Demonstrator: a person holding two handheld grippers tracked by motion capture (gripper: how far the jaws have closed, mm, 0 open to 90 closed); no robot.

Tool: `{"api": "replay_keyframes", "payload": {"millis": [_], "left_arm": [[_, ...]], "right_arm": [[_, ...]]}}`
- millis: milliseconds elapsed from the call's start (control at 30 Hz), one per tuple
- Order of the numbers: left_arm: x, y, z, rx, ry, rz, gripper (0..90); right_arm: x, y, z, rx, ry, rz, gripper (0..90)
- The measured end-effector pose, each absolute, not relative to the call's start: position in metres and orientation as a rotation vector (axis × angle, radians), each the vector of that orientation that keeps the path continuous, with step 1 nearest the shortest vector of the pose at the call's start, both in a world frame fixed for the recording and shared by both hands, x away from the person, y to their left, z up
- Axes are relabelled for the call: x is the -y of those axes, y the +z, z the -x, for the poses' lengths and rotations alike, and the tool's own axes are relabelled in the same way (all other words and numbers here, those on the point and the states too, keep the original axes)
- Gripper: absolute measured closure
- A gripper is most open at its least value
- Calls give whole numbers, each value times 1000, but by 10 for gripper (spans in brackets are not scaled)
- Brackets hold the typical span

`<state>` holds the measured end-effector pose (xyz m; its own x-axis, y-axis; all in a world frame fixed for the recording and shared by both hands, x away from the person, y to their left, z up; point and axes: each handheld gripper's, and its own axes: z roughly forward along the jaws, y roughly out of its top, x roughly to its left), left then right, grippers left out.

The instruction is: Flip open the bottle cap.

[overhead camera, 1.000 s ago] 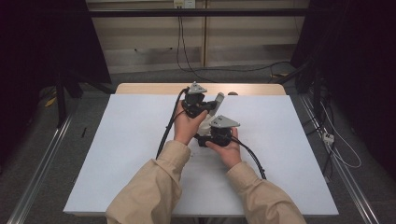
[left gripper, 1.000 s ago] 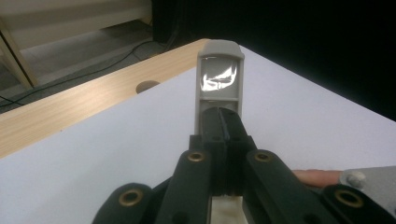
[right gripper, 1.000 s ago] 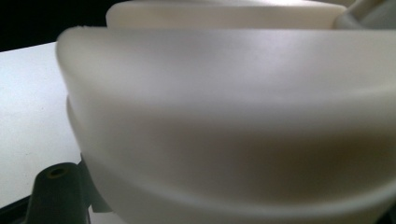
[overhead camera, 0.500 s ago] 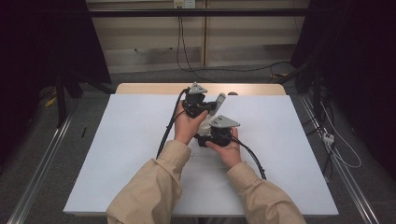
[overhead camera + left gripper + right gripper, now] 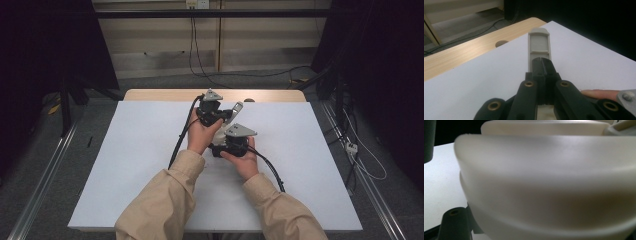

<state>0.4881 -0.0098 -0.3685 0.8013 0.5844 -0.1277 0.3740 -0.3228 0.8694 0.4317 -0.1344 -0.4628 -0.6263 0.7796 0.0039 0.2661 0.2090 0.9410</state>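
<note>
Both grippers are held close together over the back middle of the white table (image 5: 125,165). My left gripper (image 5: 226,116) (image 5: 541,62) is shut on a flat grey-beige handle (image 5: 237,108) (image 5: 538,42) that sticks out past its jaws toward the table's far edge. A white rounded body (image 5: 220,135) (image 5: 544,182) sits between the two hands, very close to the right gripper's camera. My right gripper (image 5: 220,147) reaches in around this body, with one black jaw at its left side; its grip is largely hidden.
A strip of bare wooden tabletop (image 5: 160,95) with a round hole (image 5: 501,43) runs along the far edge. Black cables (image 5: 177,145) trail from both grippers across the sheet. A fingertip (image 5: 599,93) lies beside the left jaws. Dark stands and floor cables surround the table.
</note>
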Motion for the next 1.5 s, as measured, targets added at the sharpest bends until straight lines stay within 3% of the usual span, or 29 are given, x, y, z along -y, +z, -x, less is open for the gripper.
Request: {"api": "replay_keyframes", "payload": {"millis": [833,1133,1500], "left_arm": [[7,-371,-489,-721,209,-1967,900],[3,-364,-485,-727,212,-1955,781],[-8,-360,-477,-736,181,-1943,579]], "right_arm": [[134,-462,-431,-2017,1402,-960,171],[140,-460,-432,-2021,1418,-1010,84],[141,-455,-427,-2053,1404,-1030,66]]}}
